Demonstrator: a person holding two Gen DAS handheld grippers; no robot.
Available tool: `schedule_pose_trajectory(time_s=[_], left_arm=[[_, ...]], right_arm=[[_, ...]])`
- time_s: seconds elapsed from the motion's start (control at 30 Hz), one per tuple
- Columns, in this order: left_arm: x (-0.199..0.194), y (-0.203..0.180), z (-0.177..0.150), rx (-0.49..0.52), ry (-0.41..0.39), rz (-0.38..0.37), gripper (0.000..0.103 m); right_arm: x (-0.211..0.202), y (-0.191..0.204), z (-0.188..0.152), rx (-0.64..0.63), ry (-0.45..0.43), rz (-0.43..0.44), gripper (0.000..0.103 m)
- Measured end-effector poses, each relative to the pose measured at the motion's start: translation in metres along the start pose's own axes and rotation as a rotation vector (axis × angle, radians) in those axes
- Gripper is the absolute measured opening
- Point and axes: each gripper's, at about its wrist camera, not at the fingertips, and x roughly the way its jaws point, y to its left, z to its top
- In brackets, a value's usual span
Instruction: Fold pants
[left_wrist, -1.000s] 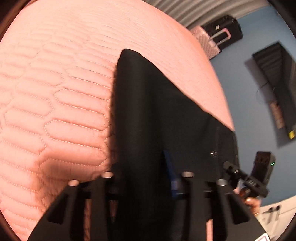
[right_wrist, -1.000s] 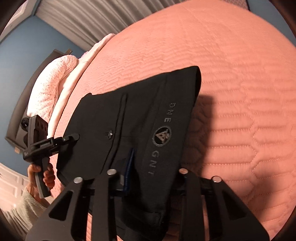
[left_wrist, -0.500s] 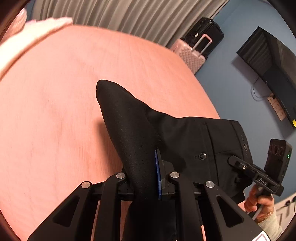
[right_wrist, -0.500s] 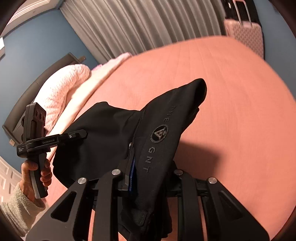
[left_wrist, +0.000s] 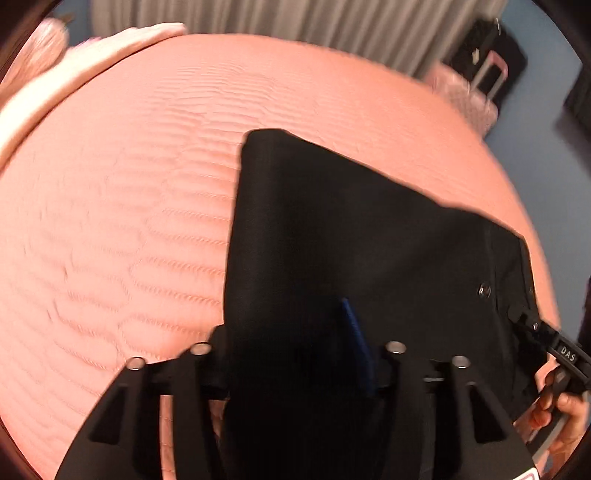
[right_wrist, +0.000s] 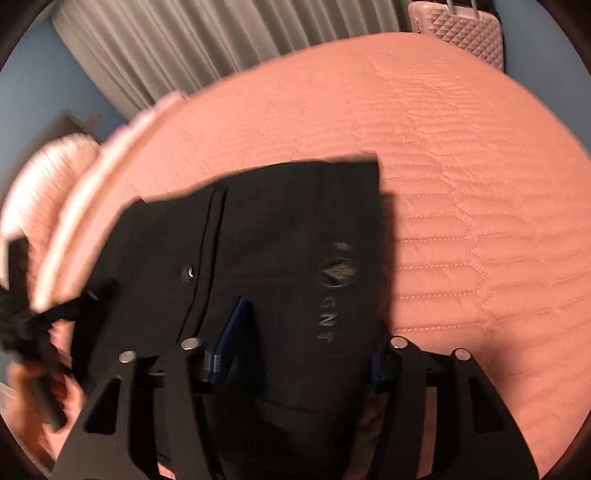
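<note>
The black pants (left_wrist: 351, 229) were seen folded into a compact block and laid flat on the salmon quilted bedspread (left_wrist: 118, 206), close in front of both grippers. Motion blur was noted in both wrist views.

From the left wrist view, the left gripper (left_wrist: 295, 354) was found with its jaws just opened, standing at a middling spread. Black cloth was still seen lying between the fingers, with a blue pad (left_wrist: 356, 343) showing on the right-hand finger, but no pinch on the fabric could be made out. A metal snap button (left_wrist: 484, 289) was visible near the right edge of the garment, and beside it the other gripper was seen in a hand (left_wrist: 554, 410) at the frame's lower right.

From the right wrist view, the right gripper (right_wrist: 291, 350) was likewise caught with its jaws just opened to a middling gap. The printed strip of the pants, with a round logo (right_wrist: 338, 273) and grey lettering, was seen running between the two blue pads (right_wrist: 231, 332), apart from the left one. The left gripper and its hand (right_wrist: 33, 384) were glimpsed, heavily blurred, at the left edge.

Pale pink pillows (right_wrist: 48, 166) were seen at the bed's far side, grey curtains (right_wrist: 207, 40) behind, and a pink suitcase (right_wrist: 465, 33) against the blue wall.
</note>
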Motion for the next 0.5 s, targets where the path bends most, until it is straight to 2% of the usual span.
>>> schedule_pose_trajectory(time_s=[0.1,0.17,0.23,0.33,0.4,0.5], left_arm=[[-0.008,0.007,-0.012,0.014,-0.03,0.0,0.065],[-0.009,0.01,-0.016,0.012,-0.03,-0.011,0.067],[-0.009,0.011,-0.016,-0.016,-0.024,-0.044,0.075],[-0.012,0.007,-0.023,-0.009,0.008,-0.06,0.077],[-0.016,0.004,-0.029,-0.01,-0.001,-0.076,0.077],[-0.031,0.008,-0.045,-0.024,-0.03,-0.061,0.077]], right_arm=[[-0.011,-0.012,-0.006,-0.003,0.004,0.006,0.058],[-0.009,-0.021,-0.01,0.041,0.046,0.068,0.059],[-0.008,-0.02,-0.013,0.048,0.053,0.094,0.062],[-0.013,-0.014,-0.019,0.059,0.041,0.103,0.064],[-0.019,-0.011,-0.024,0.076,0.046,0.137,0.068],[-0.03,-0.006,-0.031,0.064,0.029,0.131,0.067]])
